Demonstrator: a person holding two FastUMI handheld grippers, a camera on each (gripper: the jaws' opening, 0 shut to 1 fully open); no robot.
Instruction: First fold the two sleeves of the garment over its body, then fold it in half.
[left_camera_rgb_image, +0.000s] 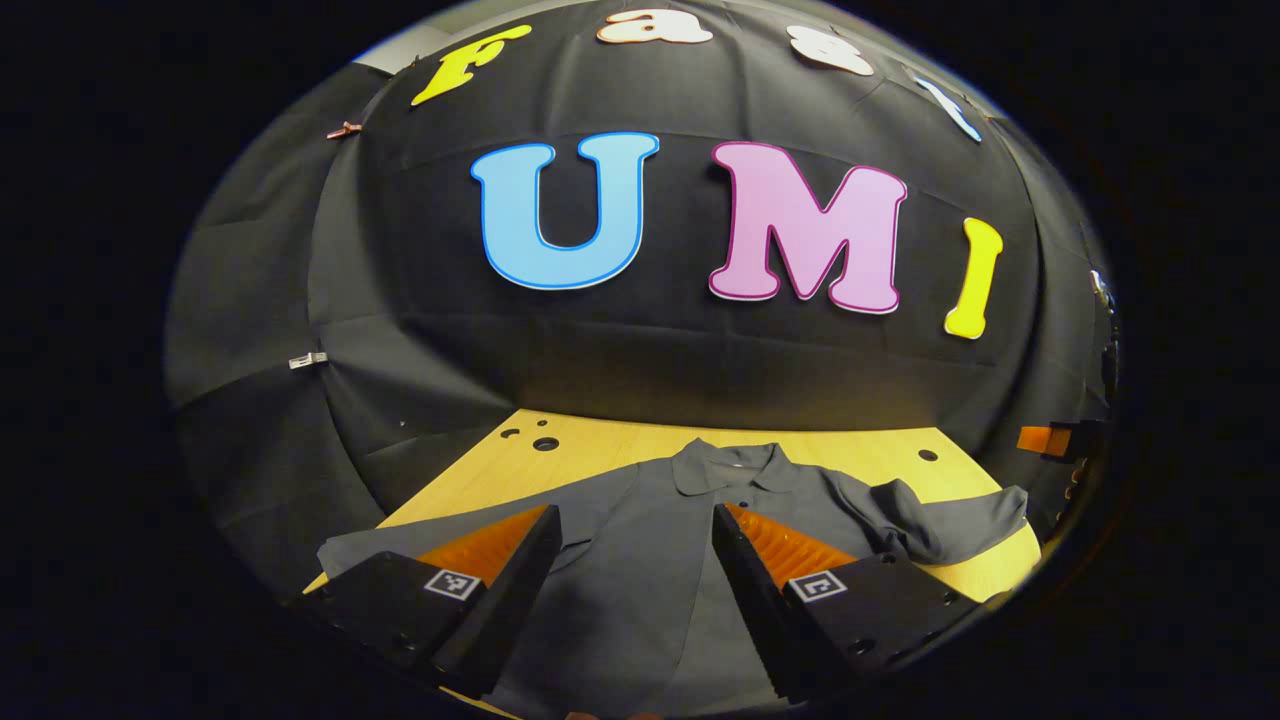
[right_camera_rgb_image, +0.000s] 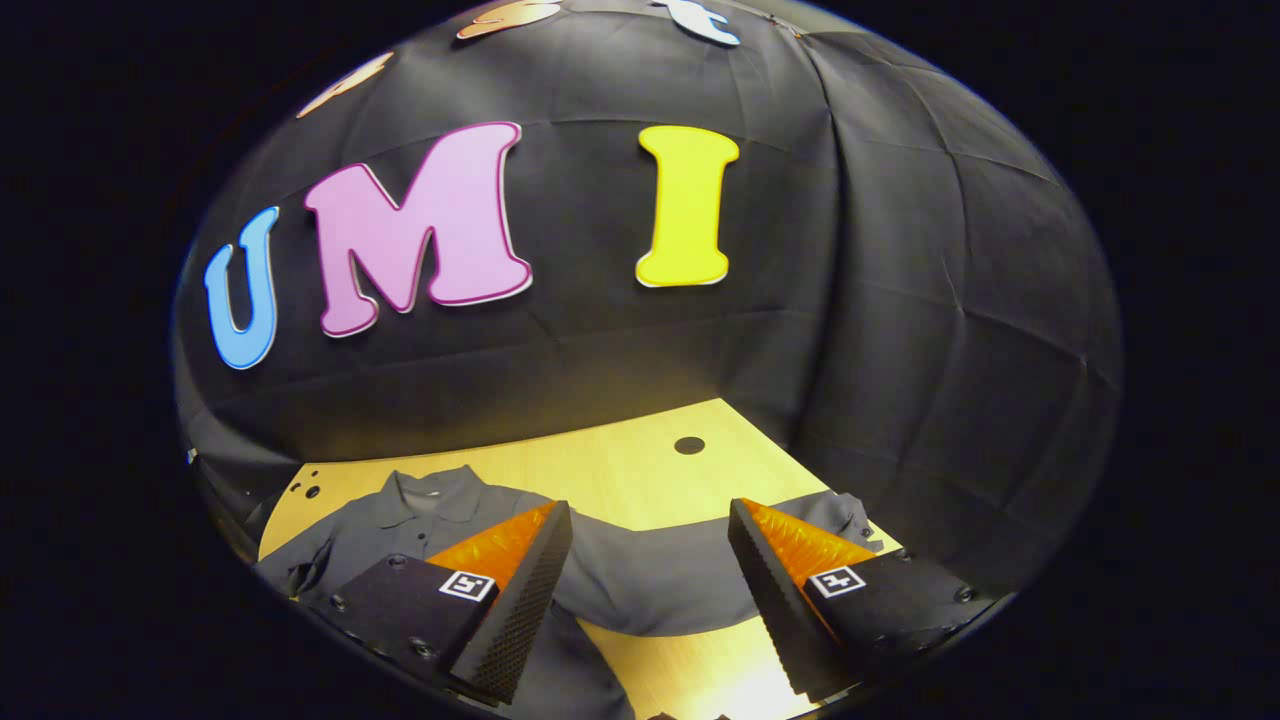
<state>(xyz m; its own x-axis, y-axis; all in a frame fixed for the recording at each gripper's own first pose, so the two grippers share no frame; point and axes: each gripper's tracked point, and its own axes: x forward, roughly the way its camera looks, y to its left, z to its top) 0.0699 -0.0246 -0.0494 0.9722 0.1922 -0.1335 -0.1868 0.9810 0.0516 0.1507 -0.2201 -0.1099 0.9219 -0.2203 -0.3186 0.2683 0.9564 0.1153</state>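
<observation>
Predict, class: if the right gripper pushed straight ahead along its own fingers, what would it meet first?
Probably the grey shirt's sleeve, stretched across the wooden table between the open right gripper fingers; depth is unclear.

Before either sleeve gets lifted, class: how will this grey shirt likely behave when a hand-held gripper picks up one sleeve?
The shirt looks floppy: its sleeve lies rumpled on the table, so it would probably sag and drape. The thin cloth is likely light. It may drag the shirt's body along, since nothing weighs it down.

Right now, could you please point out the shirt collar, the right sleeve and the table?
collar (left_camera_rgb_image: 722, 466), left gripper view, collar's middle.
right sleeve (right_camera_rgb_image: 690, 585), right gripper view, mid-sleeve.
table (right_camera_rgb_image: 640, 470), right gripper view, bare wood.
</observation>
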